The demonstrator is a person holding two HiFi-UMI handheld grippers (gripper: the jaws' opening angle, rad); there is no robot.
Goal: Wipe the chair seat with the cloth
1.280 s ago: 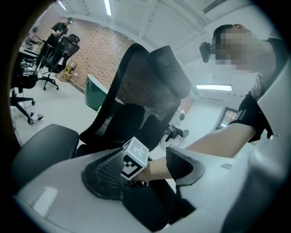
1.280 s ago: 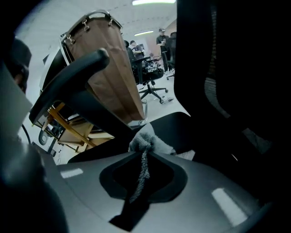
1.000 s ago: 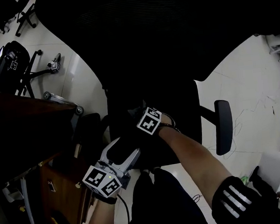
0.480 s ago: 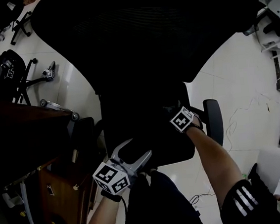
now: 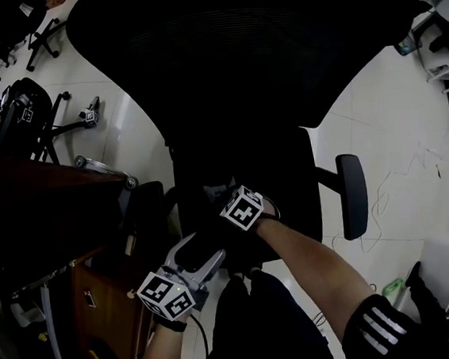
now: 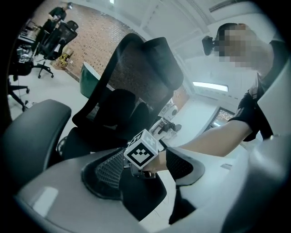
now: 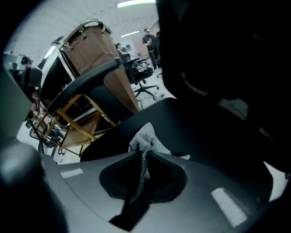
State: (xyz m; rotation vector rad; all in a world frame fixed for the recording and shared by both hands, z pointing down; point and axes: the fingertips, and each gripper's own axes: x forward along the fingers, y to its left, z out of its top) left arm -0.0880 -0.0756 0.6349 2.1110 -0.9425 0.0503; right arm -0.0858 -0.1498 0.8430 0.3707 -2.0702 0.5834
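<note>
The black office chair fills the head view, its seat [image 5: 289, 184] below the big backrest [image 5: 242, 45]. My right gripper [image 5: 231, 202] is low over the seat's left part, and its jaw tips are lost in the dark there. In the right gripper view it [image 7: 144, 152] is shut on a pale grey cloth [image 7: 144, 136] that is bunched against the seat [image 7: 204, 136]. The left gripper [image 5: 196, 253] hovers at the seat's front left edge. It [image 6: 148, 175] stands open with nothing between its pads, looking at the right gripper's marker cube [image 6: 142, 152].
Armrests flank the seat at right [image 5: 352, 193] and left [image 5: 144, 207]. A wooden cabinet [image 5: 89, 296] stands close on the left. Other office chairs [image 5: 25, 100] and a small marked device [image 5: 90, 111] sit on the white floor at upper left. The person's legs [image 5: 255, 323] are at the seat front.
The right gripper swept with the cloth to the seat's right side, then came back to the left. The left gripper stayed open near the front left edge.
</note>
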